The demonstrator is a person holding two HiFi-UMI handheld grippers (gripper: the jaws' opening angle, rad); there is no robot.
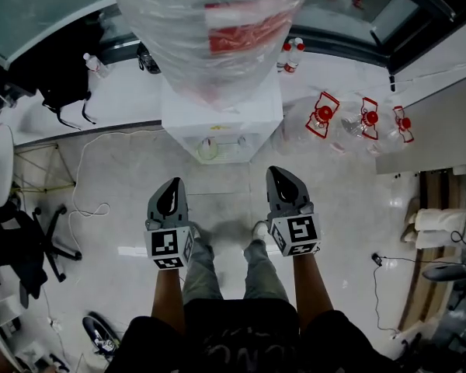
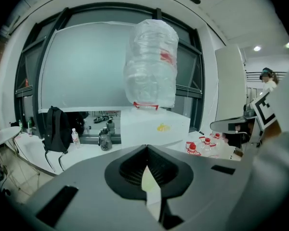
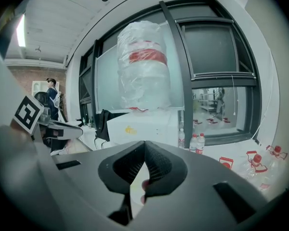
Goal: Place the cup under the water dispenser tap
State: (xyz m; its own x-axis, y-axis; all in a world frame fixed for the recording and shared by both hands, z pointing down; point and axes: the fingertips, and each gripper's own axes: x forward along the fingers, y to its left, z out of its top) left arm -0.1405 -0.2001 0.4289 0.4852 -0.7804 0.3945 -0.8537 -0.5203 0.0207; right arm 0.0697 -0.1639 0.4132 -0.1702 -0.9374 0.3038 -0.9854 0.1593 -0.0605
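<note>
- The water dispenser [image 1: 221, 115], with a plastic-wrapped bottle [image 1: 210, 29] on top, fills the far middle of my head view. Only that view looks down into its front recess. Both gripper views meet it from the front, with the window behind it.
- My left gripper [image 1: 173, 186] and right gripper [image 1: 279, 176] hang side by side on the near side of the dispenser, well apart from it. Each gripper view catches the other gripper's marker cube at its edge.
- In each gripper's own view the ribbed pads are pressed together at the tips. Neither gripper holds or touches anything.
- The cup [image 1: 208, 149] stands in the recess, toward its left side, under the taps. I can see its round mouth only from the head view.
</note>
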